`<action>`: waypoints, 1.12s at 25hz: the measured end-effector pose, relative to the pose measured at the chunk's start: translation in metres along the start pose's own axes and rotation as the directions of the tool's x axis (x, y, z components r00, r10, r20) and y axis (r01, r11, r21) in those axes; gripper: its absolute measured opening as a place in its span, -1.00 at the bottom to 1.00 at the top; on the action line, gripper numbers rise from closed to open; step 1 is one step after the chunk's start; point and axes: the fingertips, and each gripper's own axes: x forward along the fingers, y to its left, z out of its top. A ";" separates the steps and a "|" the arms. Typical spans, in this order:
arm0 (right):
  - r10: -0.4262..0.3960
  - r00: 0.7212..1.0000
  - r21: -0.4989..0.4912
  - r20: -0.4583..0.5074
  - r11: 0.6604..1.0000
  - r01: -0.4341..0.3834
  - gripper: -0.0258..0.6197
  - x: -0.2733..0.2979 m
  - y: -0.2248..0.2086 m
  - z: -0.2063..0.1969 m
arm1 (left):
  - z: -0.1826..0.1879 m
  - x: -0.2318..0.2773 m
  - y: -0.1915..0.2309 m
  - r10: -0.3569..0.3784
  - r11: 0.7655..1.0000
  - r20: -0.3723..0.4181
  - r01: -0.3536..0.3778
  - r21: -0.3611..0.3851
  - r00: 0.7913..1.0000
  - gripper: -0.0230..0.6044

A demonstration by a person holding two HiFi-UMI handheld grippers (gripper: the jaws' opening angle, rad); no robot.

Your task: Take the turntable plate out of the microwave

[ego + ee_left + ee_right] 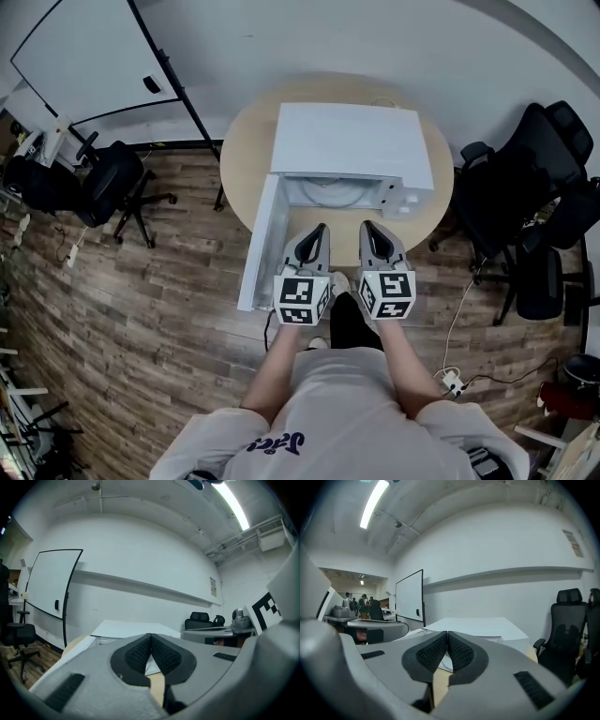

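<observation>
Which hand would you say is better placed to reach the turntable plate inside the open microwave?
Probably left: the left tongs, shut, point almost straight at the turntable plate; the right tongs, also shut, aim nearer the control panel.

We wear a grey short-sleeved T-shirt with purple lettering; our grey left gripper and right gripper bear black-and-white marker cubes.

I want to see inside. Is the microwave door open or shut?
Open. The door stands swung out at the left of the microwave, and the round white plate shows inside.
</observation>
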 end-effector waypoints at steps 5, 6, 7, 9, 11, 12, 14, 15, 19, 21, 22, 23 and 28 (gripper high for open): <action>0.013 0.999 0.019 -0.042 1.000 -0.012 -0.87 0.024 -0.016 -0.020 | -0.035 0.033 0.011 -0.008 0.997 -0.081 0.002 -0.081 0.997 -0.88; 0.016 0.998 0.024 -0.053 1.000 -0.015 -0.87 0.028 -0.019 -0.025 | -0.045 0.039 0.012 -0.016 0.995 -0.103 0.005 -0.101 0.995 -0.88; 0.019 0.998 0.028 -0.063 0.999 -0.018 -0.87 0.032 -0.022 -0.029 | -0.054 0.045 0.014 -0.018 0.993 -0.124 0.003 -0.122 0.992 -0.88; 0.025 0.996 0.037 -0.082 0.999 -0.022 -0.87 0.041 -0.026 -0.037 | -0.071 0.055 0.020 -0.015 0.985 -0.158 -0.012 -0.171 0.987 -0.88; 0.028 0.995 0.044 -0.100 0.999 -0.024 -0.87 0.050 -0.031 -0.045 | -0.086 0.066 0.025 -0.012 0.976 -0.184 -0.029 -0.217 0.983 -0.87; 0.031 0.994 0.046 -0.109 0.999 -0.026 -0.87 0.055 -0.034 -0.049 | -0.094 0.071 0.027 -0.013 0.971 -0.199 -0.035 -0.236 0.980 -0.87; 0.038 0.991 0.048 -0.132 0.998 -0.032 -0.87 0.064 -0.038 -0.057 | -0.112 0.083 0.030 -0.020 0.961 -0.237 -0.047 -0.273 0.971 -0.87; 0.043 0.989 0.049 -0.144 0.998 -0.036 -0.87 0.068 -0.040 -0.062 | -0.122 0.090 0.031 -0.028 0.953 -0.258 -0.052 -0.297 0.966 -0.87; 0.059 0.978 0.101 -0.202 0.994 -0.039 -0.87 0.082 -0.052 -0.084 | -0.158 0.113 0.032 -0.081 0.900 -0.317 -0.068 -0.431 0.945 -0.85; 0.064 0.972 0.135 -0.227 0.990 -0.034 -0.87 0.087 -0.057 -0.095 | -0.176 0.123 0.034 -0.106 0.868 -0.335 -0.078 -0.491 0.936 -0.69; 0.066 0.970 0.144 -0.235 0.989 -0.032 -0.87 0.090 -0.060 -0.099 | -0.184 0.128 0.036 -0.114 0.853 -0.343 -0.085 -0.514 0.932 -0.55; 0.067 0.968 0.150 -0.241 0.988 -0.031 -0.87 0.093 -0.062 -0.102 | -0.191 0.133 0.038 -0.116 0.842 -0.351 -0.095 -0.530 0.929 -0.51; 0.069 0.961 0.165 -0.267 0.986 -0.025 -0.87 0.104 -0.075 -0.114 | -0.220 0.157 0.050 -0.098 0.753 -0.374 -0.177 -0.634 0.922 -0.38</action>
